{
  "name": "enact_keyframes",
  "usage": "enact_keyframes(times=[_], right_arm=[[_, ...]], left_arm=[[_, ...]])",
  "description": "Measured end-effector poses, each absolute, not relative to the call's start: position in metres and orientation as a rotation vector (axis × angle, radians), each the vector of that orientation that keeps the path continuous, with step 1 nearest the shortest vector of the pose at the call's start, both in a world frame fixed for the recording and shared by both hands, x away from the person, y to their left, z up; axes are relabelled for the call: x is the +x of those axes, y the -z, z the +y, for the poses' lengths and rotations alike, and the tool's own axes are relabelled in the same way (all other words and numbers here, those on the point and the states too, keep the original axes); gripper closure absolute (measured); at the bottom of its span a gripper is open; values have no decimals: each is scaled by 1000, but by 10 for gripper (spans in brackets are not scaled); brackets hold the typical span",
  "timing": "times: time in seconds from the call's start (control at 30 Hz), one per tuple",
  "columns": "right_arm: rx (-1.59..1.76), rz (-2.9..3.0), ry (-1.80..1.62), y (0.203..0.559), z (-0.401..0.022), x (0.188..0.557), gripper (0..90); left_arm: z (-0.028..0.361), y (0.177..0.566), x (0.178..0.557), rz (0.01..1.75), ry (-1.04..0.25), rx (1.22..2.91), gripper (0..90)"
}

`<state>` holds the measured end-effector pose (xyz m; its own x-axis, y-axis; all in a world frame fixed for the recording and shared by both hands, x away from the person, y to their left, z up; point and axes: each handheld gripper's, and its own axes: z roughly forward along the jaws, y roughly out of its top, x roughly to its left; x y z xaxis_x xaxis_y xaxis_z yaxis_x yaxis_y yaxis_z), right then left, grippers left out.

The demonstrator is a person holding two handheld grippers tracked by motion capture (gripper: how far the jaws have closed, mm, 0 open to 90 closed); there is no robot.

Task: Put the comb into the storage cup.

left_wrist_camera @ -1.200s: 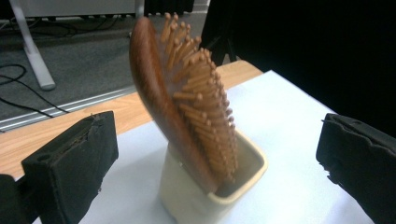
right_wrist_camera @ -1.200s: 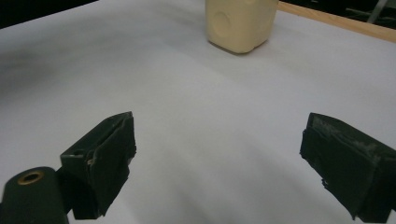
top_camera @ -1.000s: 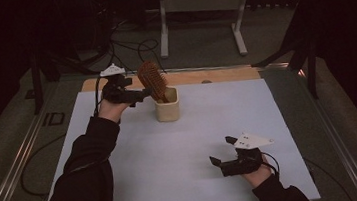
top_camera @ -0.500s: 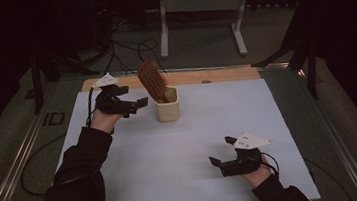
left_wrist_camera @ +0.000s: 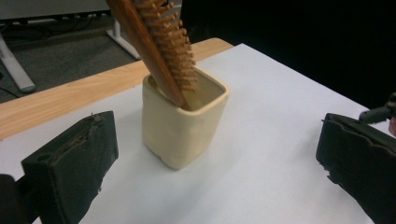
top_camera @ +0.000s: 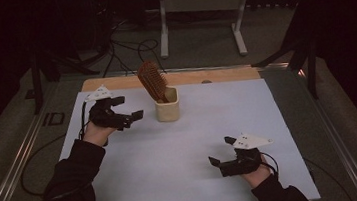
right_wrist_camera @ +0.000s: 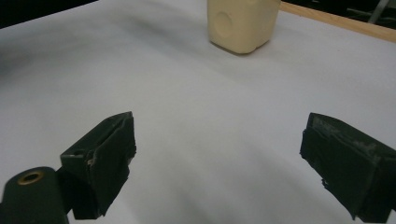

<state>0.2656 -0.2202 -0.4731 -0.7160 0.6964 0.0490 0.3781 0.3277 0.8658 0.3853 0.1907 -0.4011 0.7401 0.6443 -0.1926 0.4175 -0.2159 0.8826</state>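
Nearest you, low and right of centre in the high view, your right gripper (top_camera: 222,152) rests on the white sheet (top_camera: 183,160) with its jaws spread wide and nothing between them; in the right gripper view the two black pads (right_wrist_camera: 105,154) stand far apart over bare sheet.

Farther up and to the left of that frame, your left gripper (top_camera: 130,113) points toward the cup, jaws wide apart and empty. It is near the cup but not touching it. In the left gripper view the cup sits in the middle of the frame, between the two pads (left_wrist_camera: 74,163) and beyond them.

The cup (top_camera: 167,109) is a cream, squarish holder with rounded corners and thick walls, standing upright on the sheet in the upper middle of the high view. The right gripper view shows a round dimple in one of its sides.

Inside it stands a wooden hairbrush (top_camera: 153,81), handle end down in the cup. The paddle head leans up and to the left above the rim. Its rows of wooden pins (left_wrist_camera: 175,51) face the open side of the cup, and its smooth brown back rests against the cup's edge.

Beyond the cup, a strip of bare wooden tabletop (top_camera: 224,74) runs along the sheet's far edge.
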Motion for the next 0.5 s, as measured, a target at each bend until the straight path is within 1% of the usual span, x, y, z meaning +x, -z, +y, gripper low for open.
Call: enact_keyframes(times=[0.5], right_arm=[[958, 2268, -1335, 473, -219, 265, 96]], left_arm=[[210, 429, 347, 797, -241, 1871, 0]])
